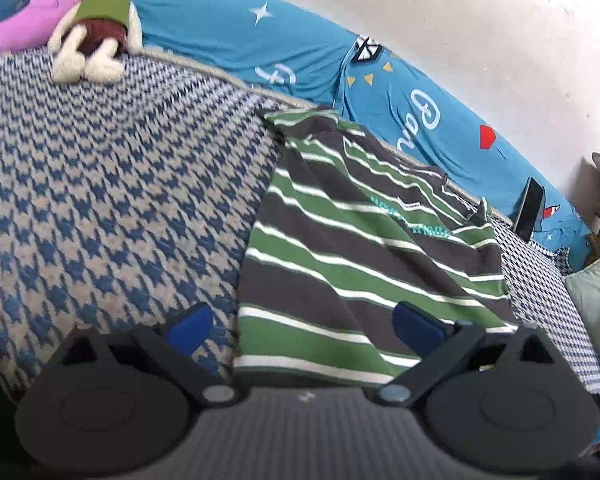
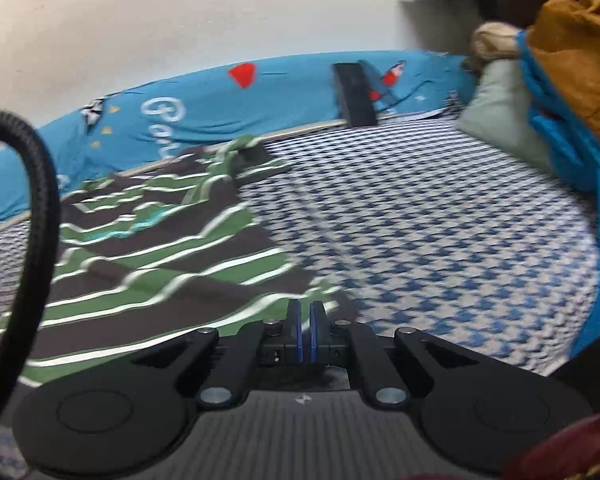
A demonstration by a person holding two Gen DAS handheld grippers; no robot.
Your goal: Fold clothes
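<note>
My right gripper (image 2: 305, 334) looks pinched on the striped polo shirt (image 1: 360, 248) hem; left gripper (image 1: 300, 328) spread over its near edge; next, grab it.

The left gripper (image 1: 302, 326) hangs with fingers spread wide; the right gripper (image 2: 306, 334) is pinched closed.

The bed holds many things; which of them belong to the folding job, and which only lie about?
For the job: striped shirt, left gripper, right gripper.

Lying about: plush toys, blue quilt, black phone, houndstooth bedcover.
</note>
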